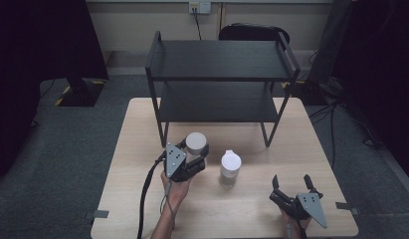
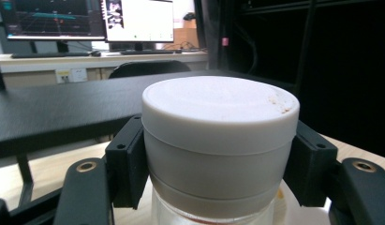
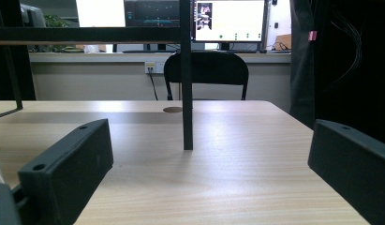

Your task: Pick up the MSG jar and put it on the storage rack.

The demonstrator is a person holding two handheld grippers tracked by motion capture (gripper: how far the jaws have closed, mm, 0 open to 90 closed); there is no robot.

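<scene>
My left gripper (image 1: 196, 153) is shut on a jar (image 1: 195, 144) with a wide grey-white lid, held just in front of the black two-level shelf (image 1: 222, 74). In the left gripper view the two black pads clamp the lid (image 2: 220, 136) from both sides, and the clear glass body shows below it. A second jar with a white cap (image 1: 230, 167) stands on the wooden table (image 1: 142, 164) to the right of the held one. My right gripper (image 1: 292, 183) rests near the table's front right, open, with nothing between its jaws.
The shelf stands at the far half of the table on thin black legs; one leg (image 3: 186, 93) rises straight ahead of my right gripper. A black chair (image 1: 254, 33) sits behind the table. Dark stands and cables flank it on the floor.
</scene>
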